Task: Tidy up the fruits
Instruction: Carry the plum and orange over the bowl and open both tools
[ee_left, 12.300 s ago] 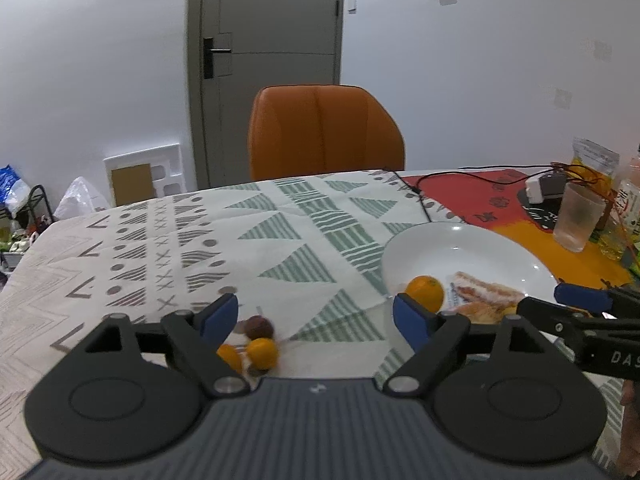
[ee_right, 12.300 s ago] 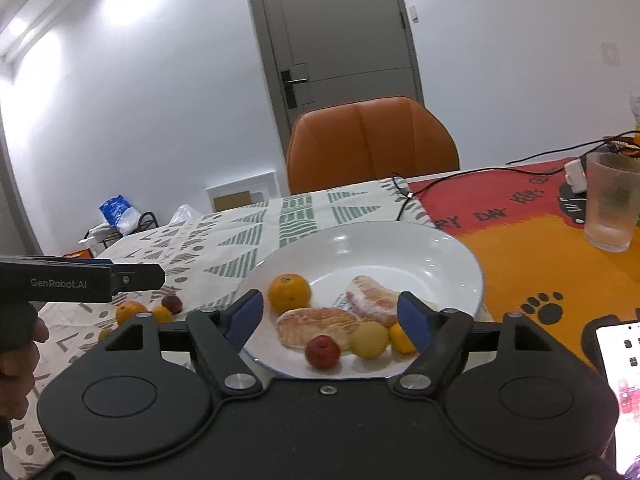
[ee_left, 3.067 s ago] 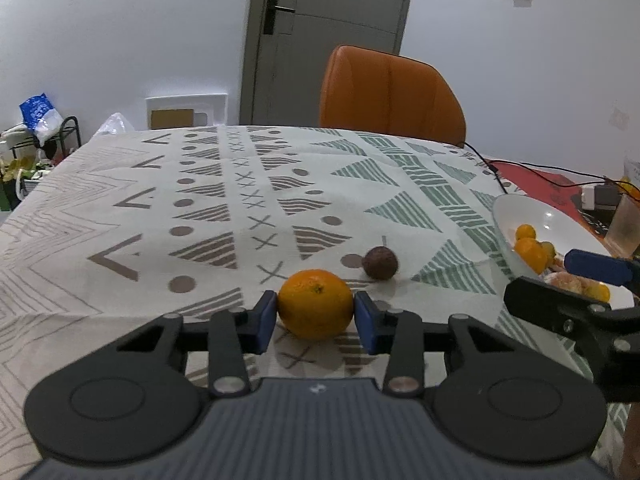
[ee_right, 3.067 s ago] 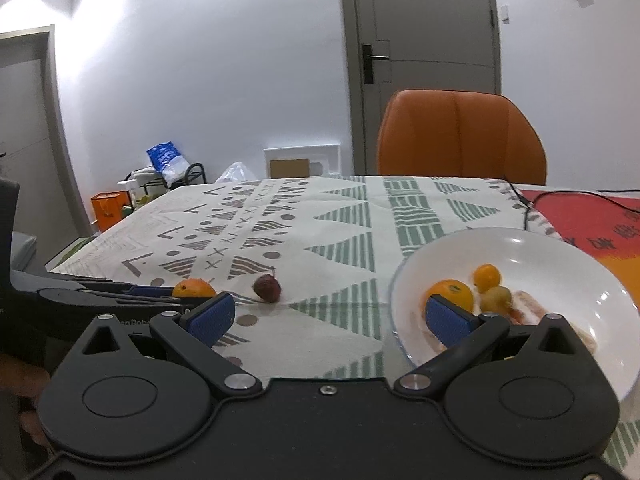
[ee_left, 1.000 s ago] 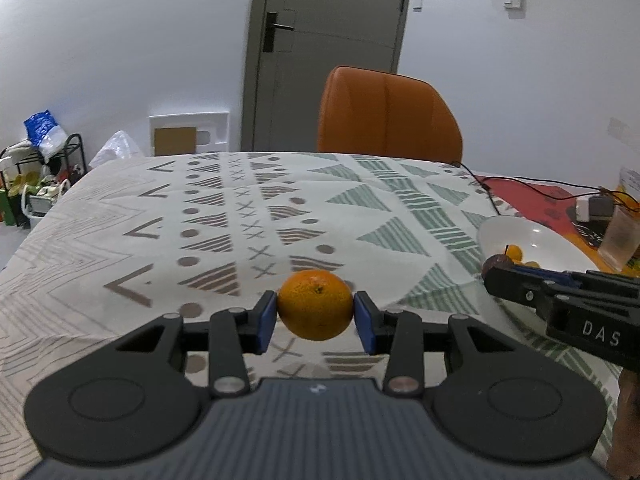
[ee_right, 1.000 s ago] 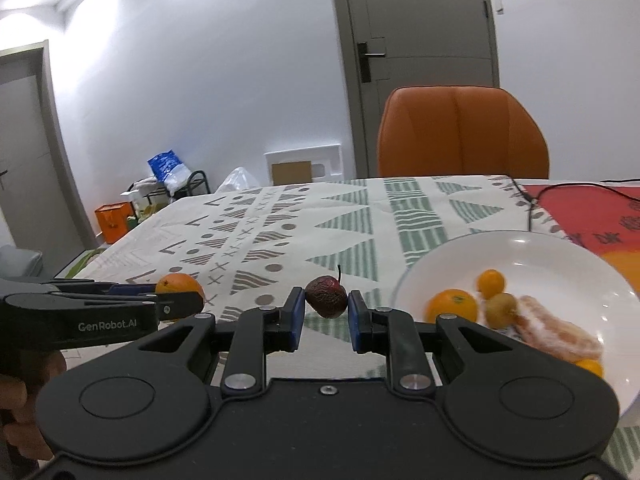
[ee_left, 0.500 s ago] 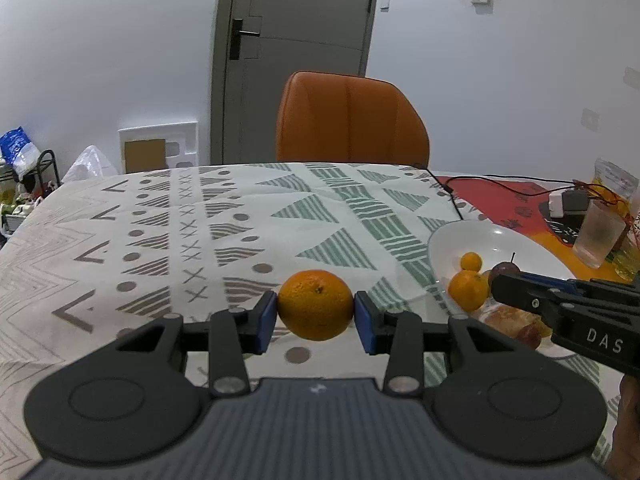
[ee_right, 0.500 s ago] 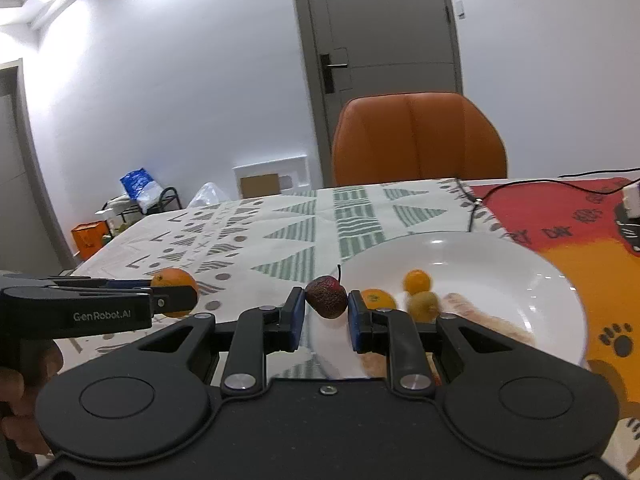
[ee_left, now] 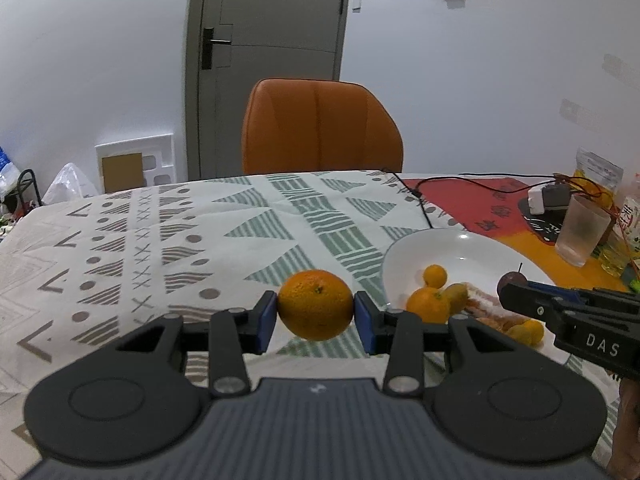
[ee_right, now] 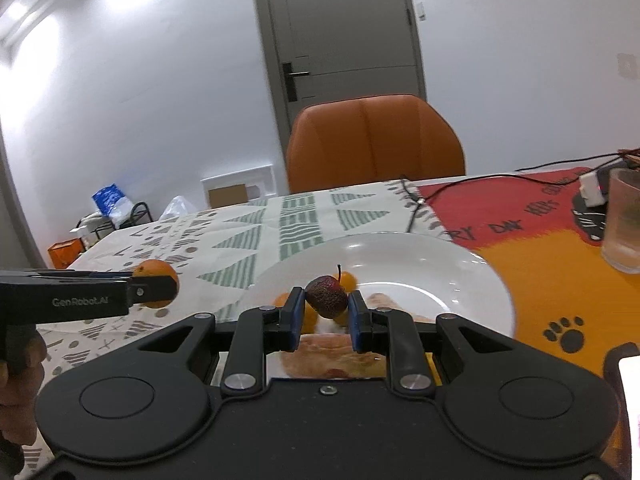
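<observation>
My left gripper (ee_left: 316, 314) is shut on an orange (ee_left: 315, 305), held above the patterned cloth just left of the white plate (ee_left: 408, 256). My right gripper (ee_right: 323, 309) is shut on a small dark red fruit with a stem (ee_right: 326, 295), held over the white plate (ee_right: 460, 272). Small oranges (ee_left: 435, 275), a yellow-green fruit (ee_left: 456, 292) and peeled citrus segments (ee_left: 486, 308) lie in the plate. From the right wrist view the left gripper (ee_right: 154, 286) with its orange (ee_right: 157, 271) shows at the left. The right gripper (ee_left: 510, 288) with its red fruit (ee_left: 512, 280) shows over the plate's right side.
An orange chair (ee_left: 320, 128) stands at the table's far side. A frosted glass (ee_left: 582, 230), a white charger with black cables (ee_left: 538, 198) and snack packets (ee_left: 598, 172) sit on the red and orange mat (ee_right: 540, 264) at right. A phone's edge (ee_right: 630, 400) lies near right.
Both grippers have swung to the right with their fruits. The plate now lies closer to the left gripper and directly under the right one.
</observation>
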Tool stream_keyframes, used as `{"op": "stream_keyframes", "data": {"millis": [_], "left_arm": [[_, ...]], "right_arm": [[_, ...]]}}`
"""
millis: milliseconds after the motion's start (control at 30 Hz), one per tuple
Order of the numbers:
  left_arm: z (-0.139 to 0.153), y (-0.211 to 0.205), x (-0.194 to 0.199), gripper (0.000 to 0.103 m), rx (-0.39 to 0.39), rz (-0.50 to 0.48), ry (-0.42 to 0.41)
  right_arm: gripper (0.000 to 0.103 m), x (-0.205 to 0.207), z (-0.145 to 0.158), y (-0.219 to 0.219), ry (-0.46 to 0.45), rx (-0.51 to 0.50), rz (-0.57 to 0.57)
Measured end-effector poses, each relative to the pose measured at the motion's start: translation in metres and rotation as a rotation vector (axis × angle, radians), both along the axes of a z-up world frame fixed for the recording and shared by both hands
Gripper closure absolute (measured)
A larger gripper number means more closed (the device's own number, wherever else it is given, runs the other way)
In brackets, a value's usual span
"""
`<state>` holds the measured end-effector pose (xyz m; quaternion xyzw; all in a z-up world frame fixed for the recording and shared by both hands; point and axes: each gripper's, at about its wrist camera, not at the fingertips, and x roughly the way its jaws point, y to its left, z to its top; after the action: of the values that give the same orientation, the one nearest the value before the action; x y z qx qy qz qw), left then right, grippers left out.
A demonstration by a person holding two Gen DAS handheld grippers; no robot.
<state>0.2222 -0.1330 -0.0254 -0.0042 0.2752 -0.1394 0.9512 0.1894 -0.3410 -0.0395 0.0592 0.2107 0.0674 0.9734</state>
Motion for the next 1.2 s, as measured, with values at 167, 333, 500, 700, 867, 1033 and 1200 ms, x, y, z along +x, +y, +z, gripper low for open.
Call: {"op": "stream_keyframes", "data": {"millis": [167, 333, 500, 700, 867, 1033, 1200], "left_arm": [[0.0, -0.014, 0.006, 0.063, 0.005, -0.022, 0.0], [-0.001, -0.026, 0.012, 0.063, 0.01, -0.04, -0.003], [-0.001, -0.037, 0.02, 0.063, 0.017, -0.055, -0.004], [-0.003, -0.047, 0.029, 0.063, 0.022, -0.068, -0.002], [-0.006, -0.056, 0.037, 0.063, 0.029, -0.079, 0.006], [-0.01, -0.065, 0.043, 0.063, 0.032, -0.094, 0.012], [-0.013, -0.072, 0.05, 0.063, 0.036, -0.104, 0.021]], "right_arm": [[0.082, 0.001, -0.002, -0.016, 0.002, 0.005, -0.035], [0.082, 0.004, -0.006, -0.029, 0.006, 0.006, -0.067], [0.082, 0.008, -0.01, -0.041, 0.015, 0.01, -0.089], [0.082, 0.012, -0.015, -0.049, 0.026, 0.012, -0.106], [0.082, 0.015, -0.02, -0.056, 0.038, 0.02, -0.12], [0.081, 0.018, -0.022, -0.062, 0.041, 0.028, -0.131], [0.077, 0.019, -0.023, -0.067, 0.045, 0.033, -0.139]]}}
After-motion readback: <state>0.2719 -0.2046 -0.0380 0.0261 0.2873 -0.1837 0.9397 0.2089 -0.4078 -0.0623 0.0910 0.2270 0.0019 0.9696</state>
